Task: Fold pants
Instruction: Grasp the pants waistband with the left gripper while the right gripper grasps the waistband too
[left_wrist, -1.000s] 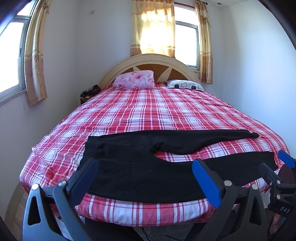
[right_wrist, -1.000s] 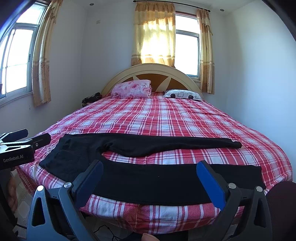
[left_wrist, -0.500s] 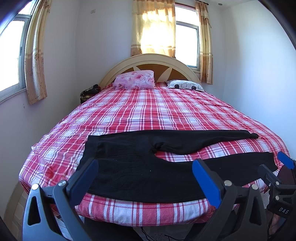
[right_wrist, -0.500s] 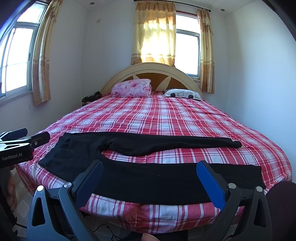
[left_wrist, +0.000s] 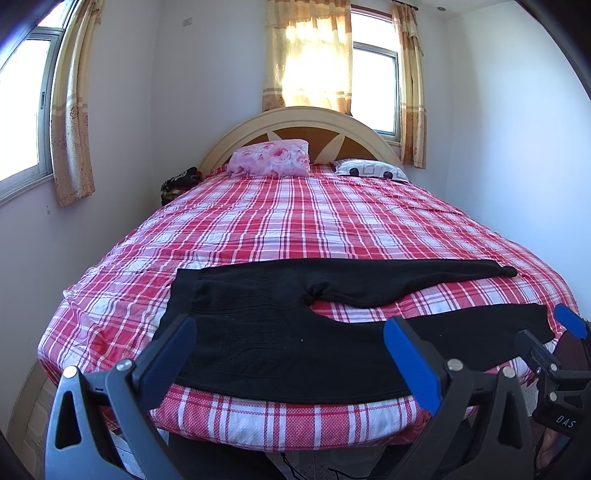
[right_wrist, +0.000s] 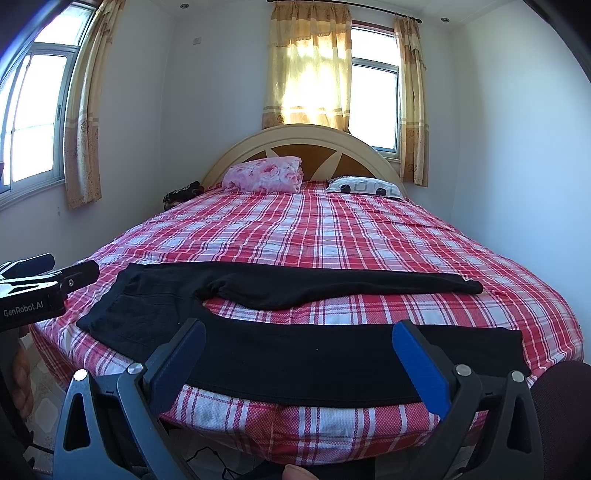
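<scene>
Black pants (left_wrist: 280, 332) (right_wrist: 295, 354) lie spread flat across the foot of the bed, waistband to the left, both legs running right with a gap of sheet between them. My left gripper (left_wrist: 290, 347) hovers open in front of the bed edge near the waist and seat, holding nothing. My right gripper (right_wrist: 299, 350) hangs open over the near leg, also empty. Each gripper shows at the edge of the other's view: the right one (left_wrist: 554, 354) by the near leg's cuff, the left one (right_wrist: 40, 291) beside the waistband.
The bed (left_wrist: 332, 221) has a red and white plaid sheet. A pink floral pillow (left_wrist: 271, 162) and a white patterned pillow (left_wrist: 369, 171) rest at the curved headboard. A dark bundle (left_wrist: 179, 182) sits at the far left. Walls stand close on both sides.
Almost nothing differs. Both grippers stay open and the pants lie as before; the views shift only very slightly.
</scene>
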